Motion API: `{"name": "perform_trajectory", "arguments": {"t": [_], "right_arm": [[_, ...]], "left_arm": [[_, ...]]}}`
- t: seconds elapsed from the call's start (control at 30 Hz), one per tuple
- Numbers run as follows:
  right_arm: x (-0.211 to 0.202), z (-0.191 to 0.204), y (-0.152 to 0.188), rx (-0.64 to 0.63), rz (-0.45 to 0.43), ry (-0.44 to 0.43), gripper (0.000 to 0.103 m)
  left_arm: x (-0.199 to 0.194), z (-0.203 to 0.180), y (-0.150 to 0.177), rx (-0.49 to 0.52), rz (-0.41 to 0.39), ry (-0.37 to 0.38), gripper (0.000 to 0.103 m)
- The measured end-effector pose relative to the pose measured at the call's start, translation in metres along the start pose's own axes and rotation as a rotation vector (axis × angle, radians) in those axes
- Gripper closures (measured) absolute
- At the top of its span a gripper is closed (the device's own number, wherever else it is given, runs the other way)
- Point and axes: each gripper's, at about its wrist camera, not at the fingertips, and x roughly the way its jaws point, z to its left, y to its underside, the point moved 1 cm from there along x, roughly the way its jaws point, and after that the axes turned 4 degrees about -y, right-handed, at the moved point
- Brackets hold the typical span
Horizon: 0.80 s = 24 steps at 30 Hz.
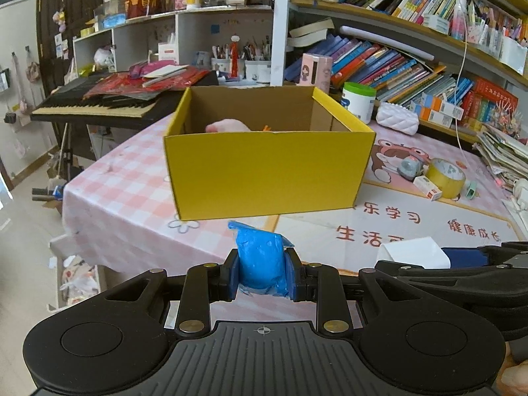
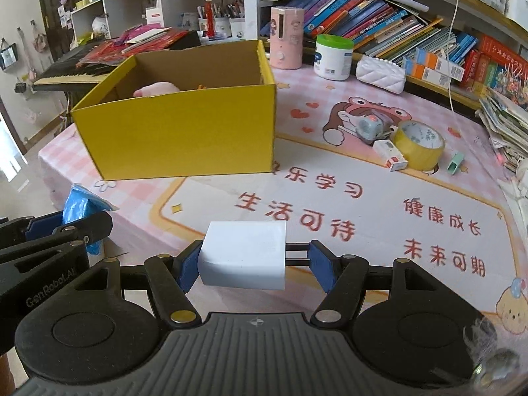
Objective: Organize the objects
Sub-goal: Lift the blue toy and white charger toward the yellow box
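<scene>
Left gripper [image 1: 263, 272] clamped on blue pouch [image 1: 260, 264], near side of yellow box [image 1: 264, 171]. Right gripper [image 2: 254, 265]: white block [image 2: 244, 254] touches left pad only; right pad apart. Risk: block drops before box.

One yellow box [image 1: 264, 175] (two tubs [image 2: 332, 56])
</scene>
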Motion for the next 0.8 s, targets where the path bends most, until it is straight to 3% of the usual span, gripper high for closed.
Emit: {"name": "perform_trajectory", "arguments": {"t": [0.8], "right_arm": [[-0.023, 0.049, 0.009, -0.008, -0.049, -0.004, 0.037]], "left_arm": [[-0.029, 0.048, 0.006, -0.022, -0.063, 0.0, 0.077]]}}
